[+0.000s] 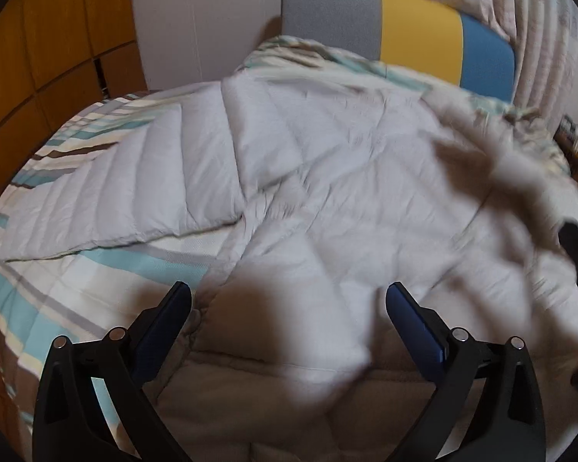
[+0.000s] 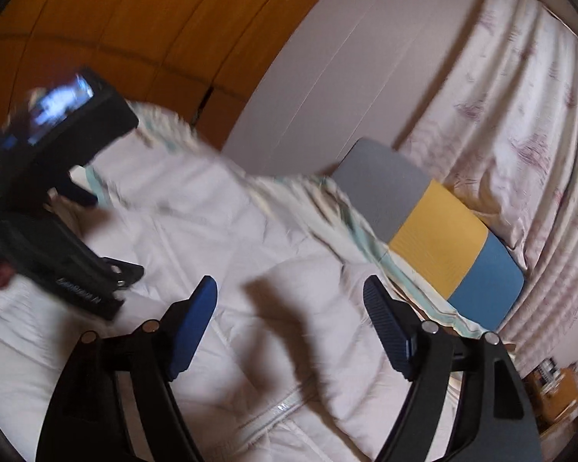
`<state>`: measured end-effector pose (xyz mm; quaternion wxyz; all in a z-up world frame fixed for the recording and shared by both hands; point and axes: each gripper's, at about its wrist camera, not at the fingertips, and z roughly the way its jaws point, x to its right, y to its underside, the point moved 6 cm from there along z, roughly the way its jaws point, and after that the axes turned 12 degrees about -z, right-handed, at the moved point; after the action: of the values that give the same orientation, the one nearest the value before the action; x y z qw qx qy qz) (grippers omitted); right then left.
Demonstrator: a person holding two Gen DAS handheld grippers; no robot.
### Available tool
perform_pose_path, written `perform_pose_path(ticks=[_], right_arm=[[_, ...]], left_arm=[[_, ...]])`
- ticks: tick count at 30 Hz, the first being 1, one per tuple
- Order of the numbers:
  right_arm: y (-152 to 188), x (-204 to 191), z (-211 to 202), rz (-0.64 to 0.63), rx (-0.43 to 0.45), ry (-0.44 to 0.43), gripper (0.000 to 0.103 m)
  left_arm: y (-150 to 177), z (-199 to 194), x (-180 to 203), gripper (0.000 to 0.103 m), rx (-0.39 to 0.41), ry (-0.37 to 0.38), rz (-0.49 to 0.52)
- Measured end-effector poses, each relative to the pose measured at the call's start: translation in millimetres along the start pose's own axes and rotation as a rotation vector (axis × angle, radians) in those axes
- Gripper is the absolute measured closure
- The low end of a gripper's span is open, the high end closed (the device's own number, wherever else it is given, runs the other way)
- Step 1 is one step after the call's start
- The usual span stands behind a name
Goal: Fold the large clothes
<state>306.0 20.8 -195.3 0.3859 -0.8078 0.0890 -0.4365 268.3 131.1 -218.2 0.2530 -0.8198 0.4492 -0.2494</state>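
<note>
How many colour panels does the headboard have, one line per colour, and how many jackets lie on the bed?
Grey panel: 1
Yellow panel: 1
Blue panel: 1
Pale padded jacket on the striped bedding: 1
Total: 4

Left gripper [image 1: 288, 300]: jaws spread wide, nothing between the blue pads, pointed steeply downward. Right gripper [image 2: 290, 292]: jaws apart, nothing between the pads, angled slightly below level, frame rolled to one side. From the right wrist view, the left gripper's body sits off to its left.
</note>
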Motion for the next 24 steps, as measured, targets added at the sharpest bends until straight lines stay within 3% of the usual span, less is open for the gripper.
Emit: perform_pose_path(ticks=[3,5,9,13,14,16,21,24], right_arm=[[9,31,-26,0.162,0.025,-0.005,0.022],[24,51,-36,0.278,-0.001,0.028,0.021],[86,101,-44,0.564,-0.174,0.145,0.022],[153,130,-59,0.841,-0.324,0.214,0.038],[165,134,-64,0.881,-0.346,0.227,0.039],[187,142,-74,0.939,-0.39,0.259,0.043],[216,170,-94,1.039,-0.424,0.299,0.052],[223,188,-96,1.092,-0.411,0.337,0.055]], left_arm=[[-18,-34,21,0.003,0.088,0.095,-0.047],[-26,-45,49,0.003,0.112,0.138,-0.007],[-31,-36,117,0.003,0.078,0.211,0.113],[-30,-11,170,0.004,0.037,0.246,0.181],[-28,-1,183,0.009,0.022,0.251,0.201],[-23,15,198,0.021,-0.004,0.246,0.239],[-16,60,195,0.045,-0.002,0.119,0.337],[-17,71,172,0.051,-0.009,0.081,0.292]])
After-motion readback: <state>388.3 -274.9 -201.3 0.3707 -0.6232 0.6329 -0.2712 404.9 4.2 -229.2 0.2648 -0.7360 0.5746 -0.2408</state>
